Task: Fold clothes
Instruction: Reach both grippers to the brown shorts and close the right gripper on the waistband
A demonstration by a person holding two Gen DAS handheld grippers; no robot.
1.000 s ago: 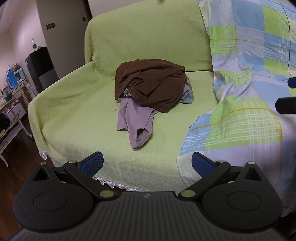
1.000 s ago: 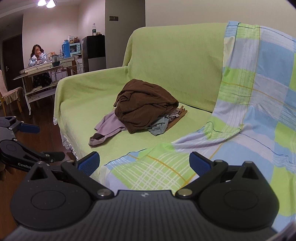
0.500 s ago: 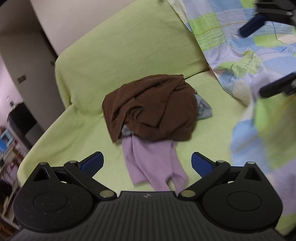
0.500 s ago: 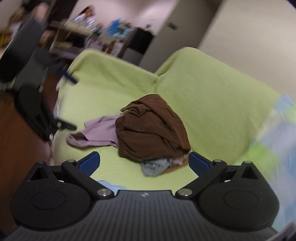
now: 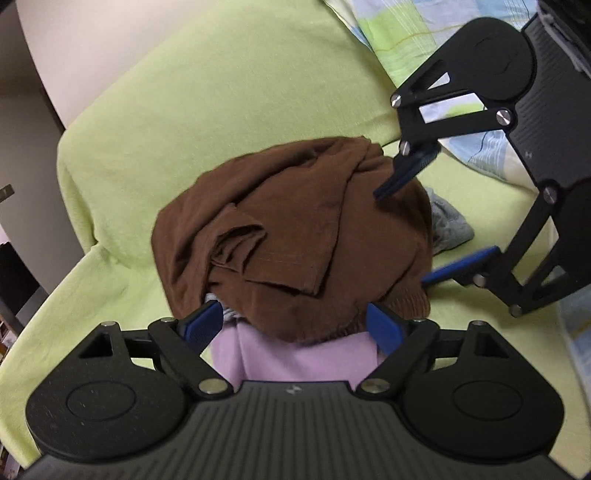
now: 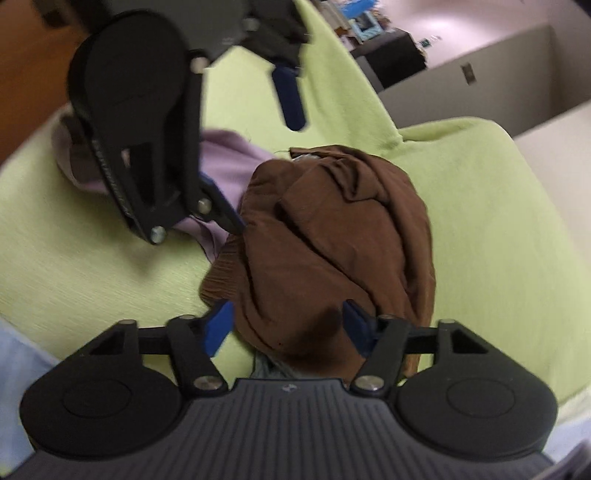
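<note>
A crumpled brown garment (image 5: 295, 229) (image 6: 343, 229) tops a small pile on the green-covered sofa (image 5: 240, 92) (image 6: 480, 206). A lilac garment (image 5: 295, 358) (image 6: 225, 162) sticks out beneath it, and a grey-blue piece (image 5: 448, 225) peeks out on the far side. My left gripper (image 5: 293, 326) (image 6: 267, 179) is open, its blue pads astride the brown garment's near edge, over the lilac cloth. My right gripper (image 6: 288, 326) (image 5: 400, 236) is open too, with the opposite side of the brown bundle between its fingers; one finger lies on top of the bundle.
A plaid blue-green blanket (image 5: 388, 33) covers the sofa's right part. The sofa back rises behind the pile. A dark cabinet (image 6: 391, 62) and cluttered furniture stand beyond the sofa's armrest, with wooden floor (image 6: 22, 55) at the front edge.
Both grippers have swung from well in front of the sofa down to the pile. They now flank the brown garment from opposite sides, still open.
</note>
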